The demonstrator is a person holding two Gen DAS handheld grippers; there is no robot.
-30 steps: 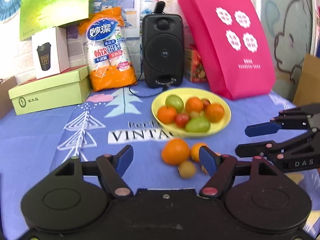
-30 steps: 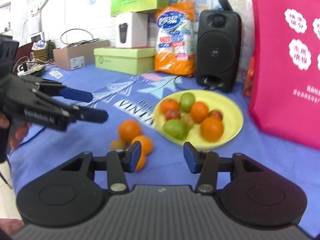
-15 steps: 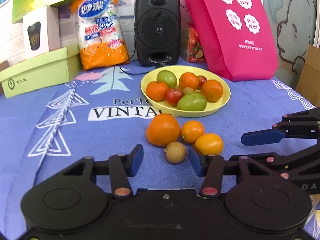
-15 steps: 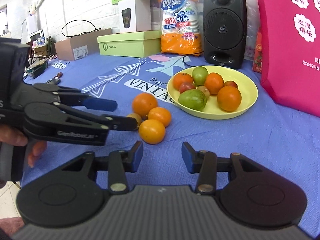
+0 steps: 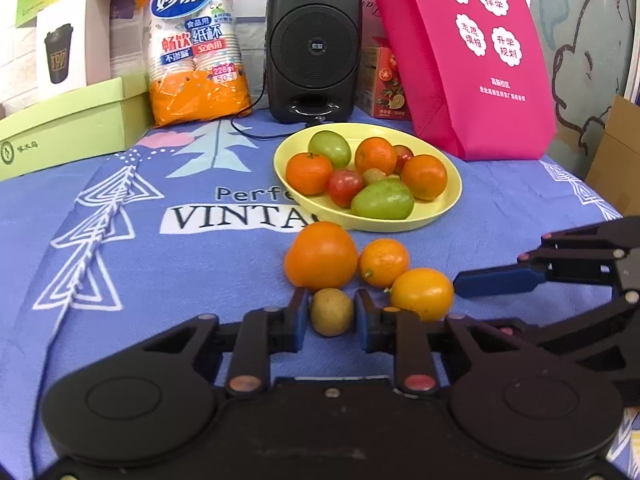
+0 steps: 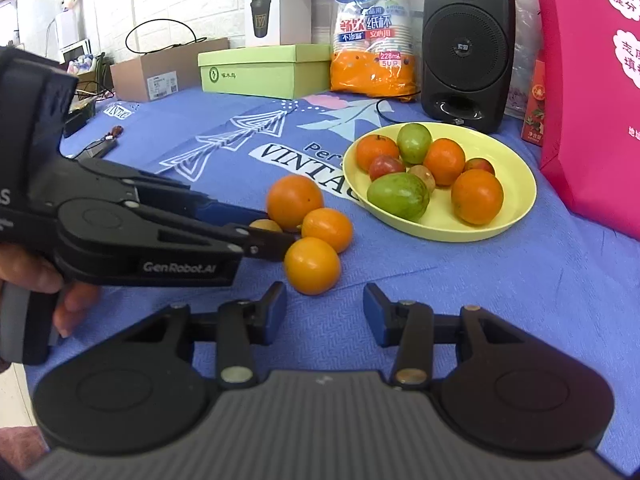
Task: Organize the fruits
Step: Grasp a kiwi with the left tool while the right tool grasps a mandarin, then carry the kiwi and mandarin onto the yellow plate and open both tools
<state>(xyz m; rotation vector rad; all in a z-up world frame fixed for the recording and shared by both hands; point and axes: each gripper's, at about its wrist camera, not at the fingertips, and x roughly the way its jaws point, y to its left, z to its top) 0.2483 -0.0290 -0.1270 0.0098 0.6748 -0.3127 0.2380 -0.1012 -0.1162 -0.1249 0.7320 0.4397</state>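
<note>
A yellow plate [image 5: 448,204] [image 6: 516,196] holds several oranges, green fruits and small red ones. In front of it on the blue cloth lie a big orange [image 5: 321,255] [image 6: 295,201], two smaller oranges [image 5: 384,263] [image 5: 422,294] and a small brown kiwi [image 5: 332,312] [image 6: 265,225]. My left gripper [image 5: 331,317] [image 6: 276,236] has its fingers close around the kiwi on the cloth, with slim gaps showing. My right gripper [image 6: 325,312] [image 5: 472,300] is open and empty, just in front of the nearest orange [image 6: 312,265].
A black speaker [image 5: 313,42], an orange-and-white bag of paper cups [image 5: 196,52], a green box [image 5: 68,120] and a pink bag [image 5: 472,56] stand behind the plate. A speaker cable [image 5: 248,128] runs on the cloth. A cardboard box [image 6: 160,68] stands at far left.
My left gripper has moved forward and down to the kiwi and its fingers have narrowed around it. My right gripper has come closer to the loose oranges.
</note>
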